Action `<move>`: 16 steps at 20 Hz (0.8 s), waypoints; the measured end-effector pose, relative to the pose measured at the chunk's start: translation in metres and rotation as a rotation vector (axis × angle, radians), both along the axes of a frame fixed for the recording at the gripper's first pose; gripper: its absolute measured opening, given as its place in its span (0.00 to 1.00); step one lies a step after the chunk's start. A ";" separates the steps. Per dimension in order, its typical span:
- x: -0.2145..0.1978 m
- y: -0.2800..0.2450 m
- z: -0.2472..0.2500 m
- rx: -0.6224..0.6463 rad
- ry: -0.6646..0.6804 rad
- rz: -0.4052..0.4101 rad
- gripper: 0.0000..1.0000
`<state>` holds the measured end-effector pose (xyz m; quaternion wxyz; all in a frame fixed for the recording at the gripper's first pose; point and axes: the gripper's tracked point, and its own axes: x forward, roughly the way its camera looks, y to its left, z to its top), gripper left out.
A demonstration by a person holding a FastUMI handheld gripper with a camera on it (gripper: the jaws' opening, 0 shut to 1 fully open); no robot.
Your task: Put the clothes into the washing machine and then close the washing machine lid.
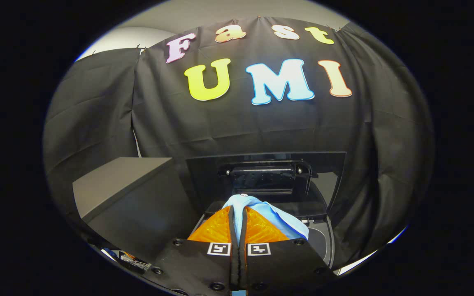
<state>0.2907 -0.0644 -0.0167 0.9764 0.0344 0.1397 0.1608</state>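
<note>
My gripper [238, 213] is shut on a light blue garment [280, 218], pinched between both fingers [214, 230]. The cloth bunches above the fingertips and drapes down past the right finger. Just beyond the fingers stands the black washing machine [325, 242], its lid [266, 176] raised upright behind the opening. The held garment hangs over the near side of the machine's open top, hiding most of the drum opening.
A dark grey box-shaped cabinet [126, 193] stands to the left of the machine, close beside it. Black cloth forms the booth wall behind and on both sides. A few small items [132, 260] lie low on the left near the gripper's body.
</note>
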 end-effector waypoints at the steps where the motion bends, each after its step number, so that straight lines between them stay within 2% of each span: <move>1: 0.001 0.000 -0.006 -0.005 0.009 0.001 0.01; 16: 0.005 -0.007 -0.093 -0.047 0.191 -0.002 0.01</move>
